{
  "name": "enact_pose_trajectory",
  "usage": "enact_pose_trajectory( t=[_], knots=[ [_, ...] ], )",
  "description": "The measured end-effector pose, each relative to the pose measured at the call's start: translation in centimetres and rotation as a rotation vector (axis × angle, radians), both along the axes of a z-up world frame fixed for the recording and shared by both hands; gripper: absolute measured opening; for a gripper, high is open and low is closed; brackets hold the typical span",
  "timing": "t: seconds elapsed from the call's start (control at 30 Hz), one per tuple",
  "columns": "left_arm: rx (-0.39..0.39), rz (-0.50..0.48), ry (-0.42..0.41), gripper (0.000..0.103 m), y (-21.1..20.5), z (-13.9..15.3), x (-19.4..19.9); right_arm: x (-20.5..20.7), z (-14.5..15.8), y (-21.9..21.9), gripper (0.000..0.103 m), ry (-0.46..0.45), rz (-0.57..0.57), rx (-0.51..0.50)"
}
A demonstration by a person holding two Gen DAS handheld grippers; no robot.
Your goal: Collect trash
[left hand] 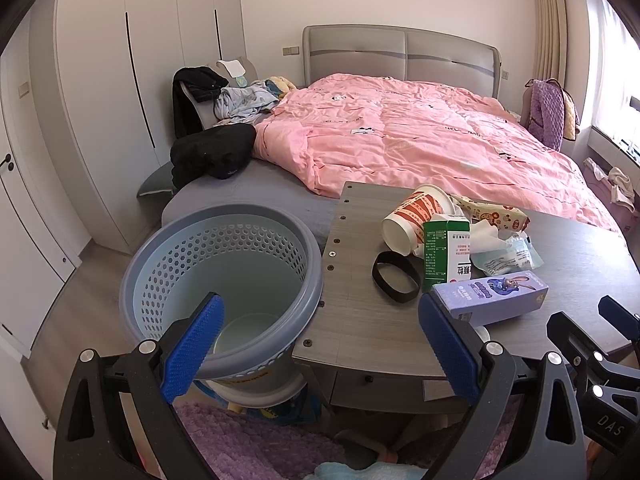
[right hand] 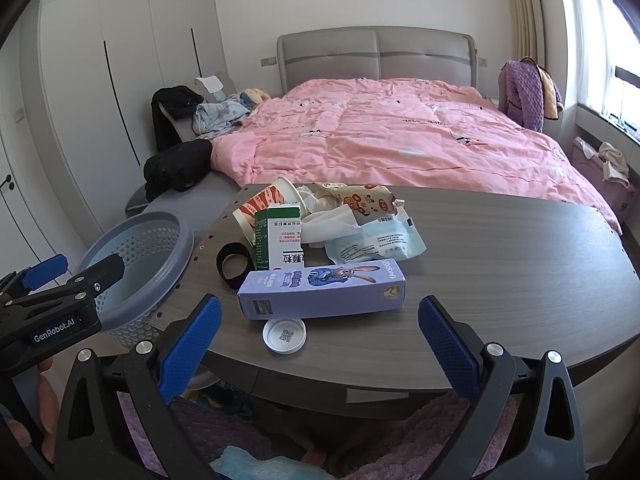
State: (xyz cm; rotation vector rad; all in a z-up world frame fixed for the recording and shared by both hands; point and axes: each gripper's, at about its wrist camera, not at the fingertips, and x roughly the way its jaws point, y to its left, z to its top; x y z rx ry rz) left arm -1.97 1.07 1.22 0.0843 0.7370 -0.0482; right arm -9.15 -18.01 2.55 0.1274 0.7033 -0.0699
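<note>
Trash lies piled on a grey wooden table [right hand: 500, 264]: a purple cartoon box [right hand: 320, 290], a green-and-white carton [right hand: 280, 236], a striped paper cup [right hand: 264, 202] on its side, a snack wrapper [right hand: 360, 196], tissue and a blue plastic packet [right hand: 376, 244], a black band [right hand: 232, 266] and a white lid [right hand: 284, 336]. A blue perforated bin [left hand: 224, 276] stands at the table's left end. My left gripper [left hand: 320, 344] is open over the bin rim and table corner. My right gripper [right hand: 320, 350] is open just short of the purple box [left hand: 490, 296] and lid.
Behind the table is a bed with a pink duvet [right hand: 400, 140], with dark clothes [right hand: 176, 166] heaped at its left edge. White wardrobes [left hand: 132, 80] line the left wall. A purple rug [left hand: 256, 444] lies under the table. A window [right hand: 616, 52] is at the right.
</note>
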Motion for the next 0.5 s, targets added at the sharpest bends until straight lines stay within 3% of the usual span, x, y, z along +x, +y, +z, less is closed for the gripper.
enact_pose_trajectory(
  t=[0.5],
  knots=[
    [0.000, 0.000, 0.000, 0.093, 0.00, -0.01, -0.01, -0.02, 0.25, 0.12, 0.097, -0.006, 0.003, 0.003]
  ],
)
